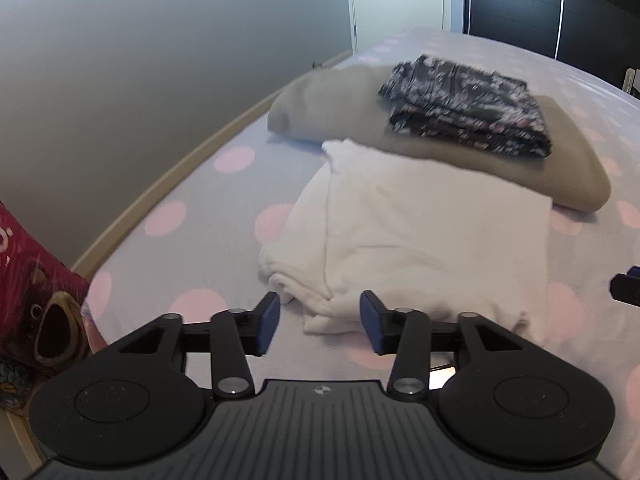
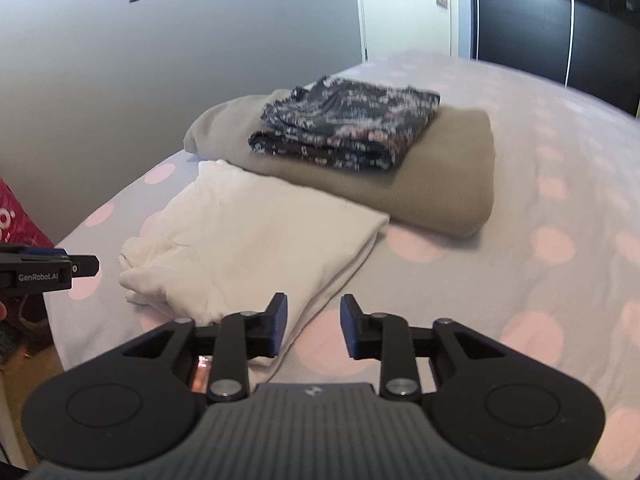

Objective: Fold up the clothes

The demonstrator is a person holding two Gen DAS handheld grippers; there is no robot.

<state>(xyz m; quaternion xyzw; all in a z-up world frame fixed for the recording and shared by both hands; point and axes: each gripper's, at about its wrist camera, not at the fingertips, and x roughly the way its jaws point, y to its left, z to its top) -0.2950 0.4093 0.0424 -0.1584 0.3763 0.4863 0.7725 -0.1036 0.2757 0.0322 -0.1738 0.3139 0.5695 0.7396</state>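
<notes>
A folded white garment (image 1: 420, 236) (image 2: 256, 248) lies on the bed in front of both grippers. Behind it rests a folded beige garment (image 1: 336, 108) (image 2: 448, 184) with a folded dark floral garment (image 1: 468, 108) (image 2: 348, 128) on top. My left gripper (image 1: 319, 322) is open, just short of the white garment's bunched near edge, nothing between its fingers. My right gripper (image 2: 313, 326) is open too, held above the white garment's near right corner. The left gripper (image 2: 60, 268) also shows at the left edge of the right wrist view.
The bed (image 1: 192, 216) (image 2: 560, 200) has a pale sheet with pink dots. A grey wall (image 1: 140, 60) runs along its left side. A red printed bag (image 1: 36, 288) stands by the left edge. A white door (image 2: 404, 8) and dark wardrobe (image 2: 560, 20) are at the back.
</notes>
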